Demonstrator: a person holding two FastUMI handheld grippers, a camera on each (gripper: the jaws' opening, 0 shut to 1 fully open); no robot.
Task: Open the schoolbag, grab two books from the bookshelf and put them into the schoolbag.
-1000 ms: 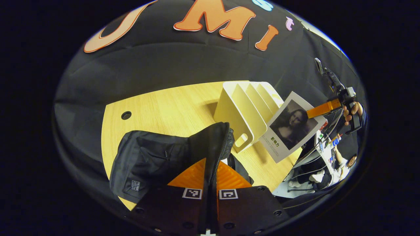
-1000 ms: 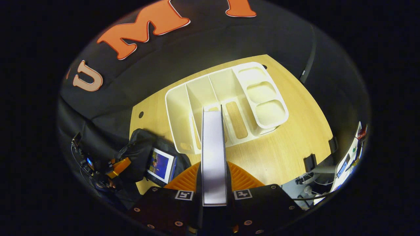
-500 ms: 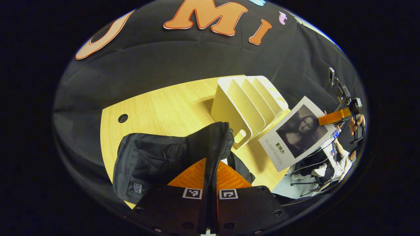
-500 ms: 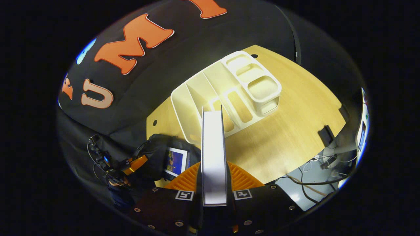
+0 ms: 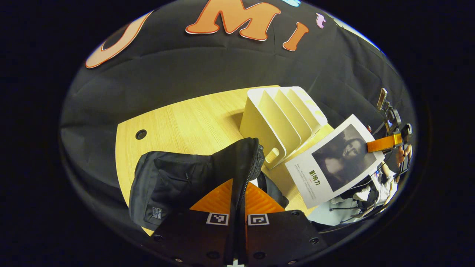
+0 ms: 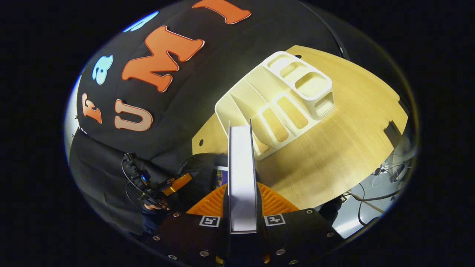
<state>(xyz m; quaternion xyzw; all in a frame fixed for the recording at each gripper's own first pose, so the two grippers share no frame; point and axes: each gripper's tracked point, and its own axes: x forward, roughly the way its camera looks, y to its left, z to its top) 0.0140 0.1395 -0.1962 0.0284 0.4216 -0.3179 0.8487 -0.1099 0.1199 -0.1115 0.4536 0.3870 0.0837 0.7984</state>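
The black schoolbag [image 5: 174, 181] lies on the wooden table [image 5: 185, 118], and my left gripper [image 5: 237, 193] is shut on its zipper edge, holding the flap up. To the right, a book with a portrait cover [image 5: 334, 159] hangs over the table's edge, gripped by my right gripper [image 5: 386, 142]. In the right gripper view that book [image 6: 241, 167] is edge-on between the fingers of my right gripper [image 6: 241, 185]. The cream bookshelf [image 6: 274, 107] stands with its slots bare. A book with a blue cover [image 6: 221, 177] shows inside the schoolbag [image 6: 196, 167], beside my left gripper [image 6: 178, 183].
The cream bookshelf [image 5: 282, 122] stands just right of the bag. A round hole [image 5: 141, 134] marks the table's left part. A black clamp [image 6: 392, 131] sits on the table's right edge, with cables [image 6: 386, 178] on the floor beyond. A hand [image 6: 152, 207] holds the left gripper.
My right gripper has carried the portrait book down and away from the shelf, closer to the bag, turning leftward. The left gripper has kept its hold on the bag's edge.
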